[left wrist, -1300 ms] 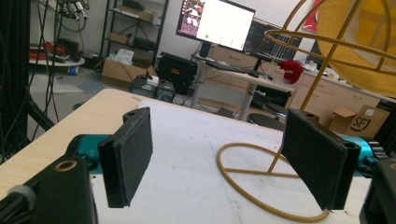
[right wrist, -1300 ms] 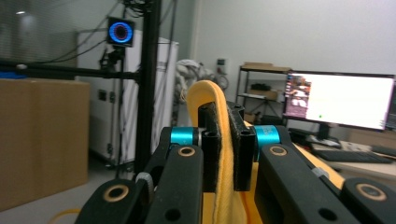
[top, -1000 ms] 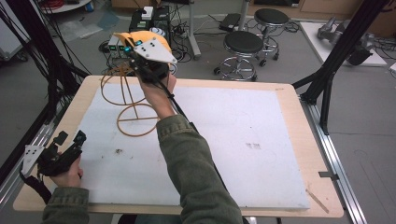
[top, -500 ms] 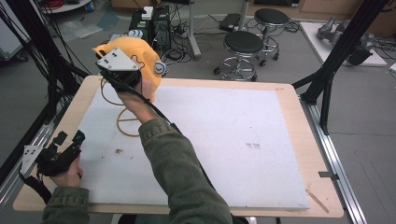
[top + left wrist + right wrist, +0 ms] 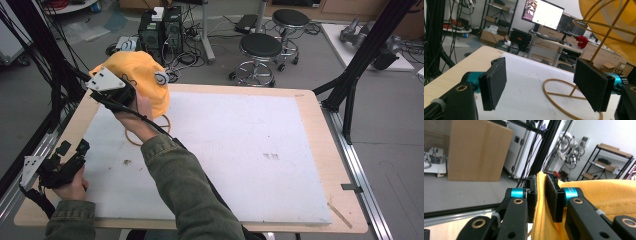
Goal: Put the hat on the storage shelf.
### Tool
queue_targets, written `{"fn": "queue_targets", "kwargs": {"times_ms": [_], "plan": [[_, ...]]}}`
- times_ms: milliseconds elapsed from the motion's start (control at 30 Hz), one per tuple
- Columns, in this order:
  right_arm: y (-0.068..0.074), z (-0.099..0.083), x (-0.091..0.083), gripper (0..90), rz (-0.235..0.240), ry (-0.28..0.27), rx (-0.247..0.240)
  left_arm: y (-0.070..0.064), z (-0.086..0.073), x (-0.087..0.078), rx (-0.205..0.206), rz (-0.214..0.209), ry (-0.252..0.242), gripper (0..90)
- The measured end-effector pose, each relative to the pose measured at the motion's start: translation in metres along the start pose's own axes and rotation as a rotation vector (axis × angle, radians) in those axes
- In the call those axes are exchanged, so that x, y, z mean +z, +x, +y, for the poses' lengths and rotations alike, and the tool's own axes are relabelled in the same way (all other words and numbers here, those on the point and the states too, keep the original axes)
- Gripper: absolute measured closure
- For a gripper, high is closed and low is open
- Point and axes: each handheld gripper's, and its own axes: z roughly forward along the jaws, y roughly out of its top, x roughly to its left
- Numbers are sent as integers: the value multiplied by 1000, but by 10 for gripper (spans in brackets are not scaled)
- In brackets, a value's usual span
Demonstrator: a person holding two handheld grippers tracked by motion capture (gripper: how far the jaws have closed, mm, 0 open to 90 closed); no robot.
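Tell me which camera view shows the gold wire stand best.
The left gripper view: the gold wire stand shows its round base ring on the white mat and its upright rods under the yellow cap. The high view shows part of its ring; the right gripper view shows yellow fabric.

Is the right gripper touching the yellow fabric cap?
Touching. In the right gripper view, the right gripper has both black jaws pressed against a fold of the yellow fabric cap, the cloth pinched between them with no gap.
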Motion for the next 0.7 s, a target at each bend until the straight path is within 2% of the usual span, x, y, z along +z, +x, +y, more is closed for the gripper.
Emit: {"fn": "queue_targets", "kwargs": {"times_ms": [167,333,700], "plan": [[5,-3,3,781,8,24,-4,-1,0,0,6,1,-3,267],[10,-5,6,777,13,44,-37,-3,0,0,28,-4,-4,267],[16,-8,10,762,26,65,-28,-2,0,1,20,-3,-6,267]]}}
